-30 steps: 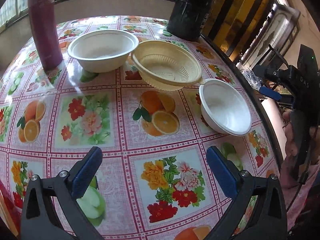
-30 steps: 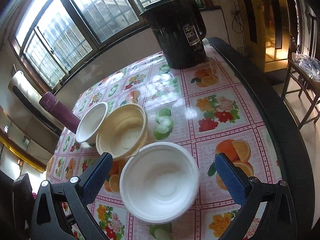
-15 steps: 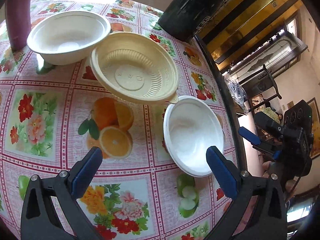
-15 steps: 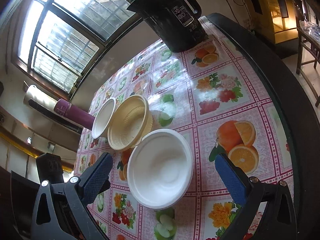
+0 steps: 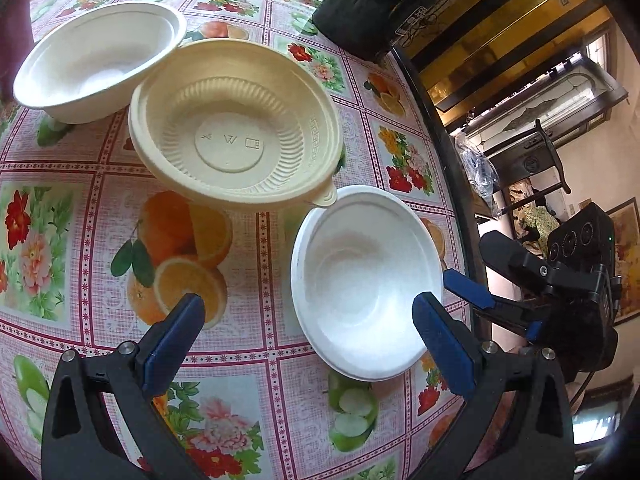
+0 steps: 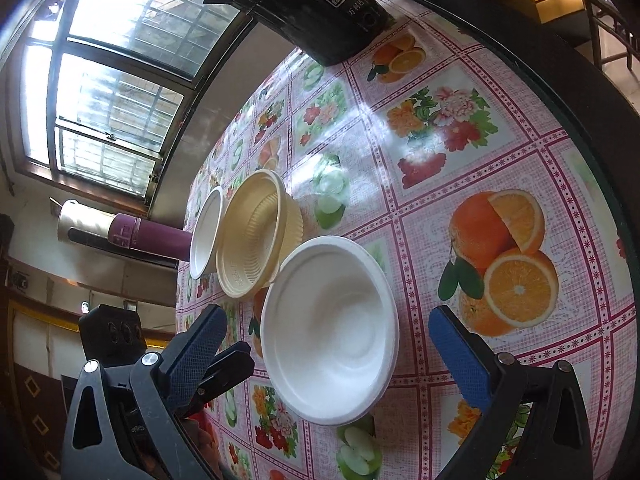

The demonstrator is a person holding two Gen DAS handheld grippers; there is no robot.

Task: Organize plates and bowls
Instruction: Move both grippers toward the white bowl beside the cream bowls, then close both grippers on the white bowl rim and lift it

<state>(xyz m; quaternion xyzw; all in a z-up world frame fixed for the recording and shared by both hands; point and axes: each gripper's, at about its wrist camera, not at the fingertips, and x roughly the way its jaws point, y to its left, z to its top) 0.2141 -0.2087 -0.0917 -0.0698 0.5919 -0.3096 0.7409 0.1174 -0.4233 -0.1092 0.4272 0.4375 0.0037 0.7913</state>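
bowls: a white bowl (image 6: 332,340) sits between the wide-open right hand-held gripper (image 6: 326,356); the left hand-held gripper (image 5: 308,320) is wide too; the black jug (image 6: 316,8) label reads "55".

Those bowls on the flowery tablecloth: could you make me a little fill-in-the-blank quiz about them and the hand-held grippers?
1. The number of bowls on the tablecloth is ____.
2. The ribbed bowl in the middle is coloured ____.
3. The nearest white bowl holds ____.
4. The jaws of the right hand-held gripper and the left hand-held gripper are both ____.

Missing words: three; yellow; nothing; open
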